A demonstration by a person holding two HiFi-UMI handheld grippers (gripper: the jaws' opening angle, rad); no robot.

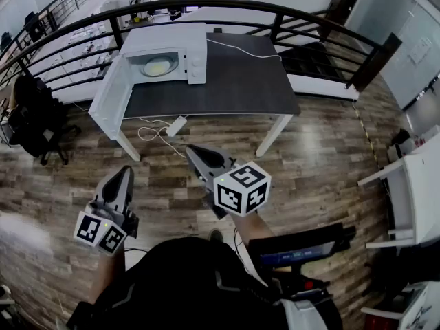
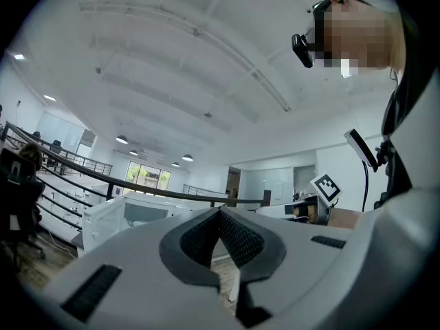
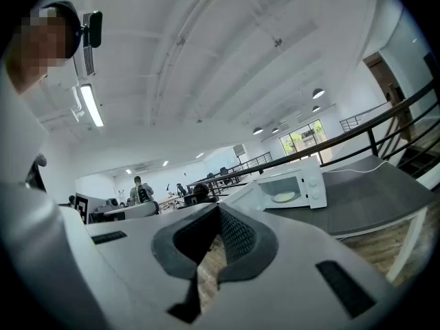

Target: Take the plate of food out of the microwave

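A white microwave (image 1: 167, 53) stands at the far left end of a dark grey table (image 1: 234, 81). Its door (image 1: 111, 91) hangs open to the left. Inside lies a plate of yellowish food (image 1: 158, 66), also visible in the right gripper view as a plate (image 3: 284, 197) in the microwave (image 3: 294, 188). Both grippers hover over the wooden floor, well short of the table. My left gripper (image 1: 124, 172) is shut and empty, its jaws meeting at the tip (image 2: 220, 212). My right gripper (image 1: 192, 149) is likewise shut with nothing held (image 3: 218, 212).
A black railing (image 1: 289, 12) curves behind the table. A white power strip (image 1: 176, 126) with cord lies on the floor under the table. A black chair (image 1: 33, 119) stands at left, white shelving (image 1: 412, 191) at right. A white cable (image 1: 242, 47) crosses the tabletop.
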